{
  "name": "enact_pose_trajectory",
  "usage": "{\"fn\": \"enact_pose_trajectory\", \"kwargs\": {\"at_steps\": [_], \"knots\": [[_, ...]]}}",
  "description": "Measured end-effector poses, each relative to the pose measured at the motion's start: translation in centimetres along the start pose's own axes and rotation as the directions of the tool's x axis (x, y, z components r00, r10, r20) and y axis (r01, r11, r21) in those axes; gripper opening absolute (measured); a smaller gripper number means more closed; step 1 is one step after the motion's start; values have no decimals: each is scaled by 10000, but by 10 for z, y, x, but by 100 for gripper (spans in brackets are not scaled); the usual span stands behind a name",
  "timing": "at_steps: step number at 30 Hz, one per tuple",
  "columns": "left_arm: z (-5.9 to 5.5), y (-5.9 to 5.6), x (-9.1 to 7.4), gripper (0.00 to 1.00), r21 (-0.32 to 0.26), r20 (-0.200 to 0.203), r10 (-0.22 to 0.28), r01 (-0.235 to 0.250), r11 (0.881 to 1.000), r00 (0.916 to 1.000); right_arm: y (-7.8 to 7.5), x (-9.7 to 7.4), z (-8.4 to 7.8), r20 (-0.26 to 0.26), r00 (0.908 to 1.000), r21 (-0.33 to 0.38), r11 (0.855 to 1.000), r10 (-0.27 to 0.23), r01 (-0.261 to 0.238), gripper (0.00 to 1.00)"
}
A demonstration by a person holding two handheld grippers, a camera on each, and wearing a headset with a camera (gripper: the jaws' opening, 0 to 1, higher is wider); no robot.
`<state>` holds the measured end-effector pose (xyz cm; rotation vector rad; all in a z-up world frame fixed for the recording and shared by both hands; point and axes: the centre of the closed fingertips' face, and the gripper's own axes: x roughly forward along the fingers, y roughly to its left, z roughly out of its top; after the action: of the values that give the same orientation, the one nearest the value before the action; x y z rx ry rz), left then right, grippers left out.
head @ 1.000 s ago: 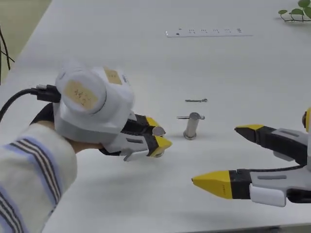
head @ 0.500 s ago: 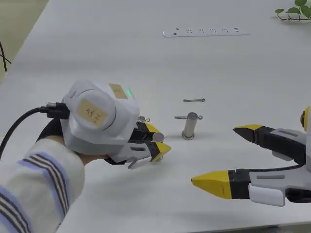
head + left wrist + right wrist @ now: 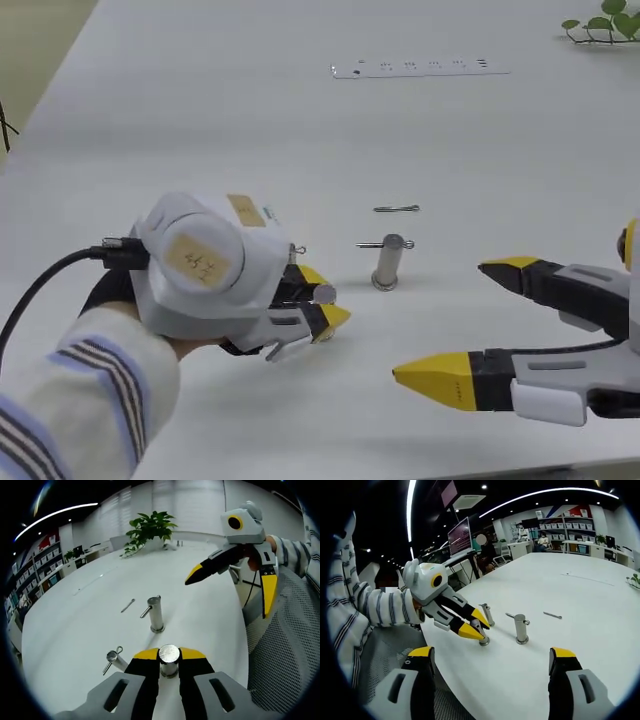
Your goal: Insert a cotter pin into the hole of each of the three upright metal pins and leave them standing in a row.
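My left gripper (image 3: 328,300) is shut on an upright metal pin (image 3: 322,294) with no cotter pin through it; its foot seems to rest on the table (image 3: 483,641). In the left gripper view the held pin (image 3: 169,659) stands between the yellow-tipped jaws. A second pin (image 3: 388,262) stands to its right with a cotter pin through its top. A third pin (image 3: 116,657), also with a cotter pin, stands just behind the left gripper. A loose cotter pin (image 3: 397,209) lies farther back. My right gripper (image 3: 450,320) hangs open at the right, apart from all of them.
A white power strip (image 3: 420,68) lies at the far side of the white table (image 3: 200,120). A green plant (image 3: 605,22) sits at the back right corner. The table's near edge runs just under the right gripper.
The left gripper, still holding its pin, has sunk a little toward the table and me. The right gripper has kept its place and stays open.
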<state>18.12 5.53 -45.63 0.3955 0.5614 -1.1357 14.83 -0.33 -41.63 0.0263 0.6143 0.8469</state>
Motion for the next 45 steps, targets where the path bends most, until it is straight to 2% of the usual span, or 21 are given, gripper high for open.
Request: {"fn": "enact_pose_trajectory", "kwargs": {"at_steps": [7, 11, 13, 17, 22, 25, 29, 33, 35, 36, 38, 43, 45], "knots": [[1, 1, 0, 10, 191, 42, 86, -87, 9998, 10000, 1, 1, 0, -10, 10000, -32, 10000, 13, -13, 93], [0, 2, -1, 10, -227, 109, 162, -159, 9996, 9998, 2, 1, 0, -47, 10000, -50, 10000, 32, -32, 93], [0, 1, -2, 10, -458, 220, 17, -7, 9990, 9998, 2, 2, 0, -54, 10000, -13, 10000, 23, -23, 94], [-1, 0, -1, 11, -95, 261, 108, -105, 9999, 9996, 2, 1, -2, -137, 9999, -61, 10000, 19, -20, 94], [-2, 0, -1, 11, -209, 244, 11, -6, 9998, 9997, 3, 2, -2, -152, 9999, -84, 10000, 34, -35, 94], [-7, 1, -2, 17, 296, 159, 123, -127, 9995, 9998, 3, 2, -2, -166, 9999, -91, 10000, 32, -34, 94], [-9, -1, -9, 29, -147, 359, -30, 35, 9999, 9994, 3, 0, -1, -206, 9998, -169, 9999, 9, -13, 93], [-4, -6, -22, 30, -292, 540, -131, 146, 9995, 9985, 3, -2, 1, -222, 9998, -219, 9998, -11, 7, 93], [3, -8, -32, 34, -309, 861, -237, 265, 9992, 9960, 3, -2, 2, -234, 9997, -235, 9997, 2, -7, 93], [7, -10, -37, 37, -512, 1107, -305, 363, 9980, 9934, 3, -3, 2, -273, 9996, -256, 9997, 13, -20, 93], [11, -9, -47, 45, -715, 1331, -324, 422, 9965, 9906, 3, -4, 3, -315, 9995, -291, 9996, -4, -5, 93], [10, -1, -66, 63, -1210, 1468, 70, 109, 9926, 9891, 1, -8, 5, -317, 9995, -345, 9994, -69, 58, 93], [8, 1, -73, 67, -1385, 1503, 210, 0, 9904, 9884, 0, -9, 6, -353, 9993, -383, 9992, -86, 73, 93]]}}
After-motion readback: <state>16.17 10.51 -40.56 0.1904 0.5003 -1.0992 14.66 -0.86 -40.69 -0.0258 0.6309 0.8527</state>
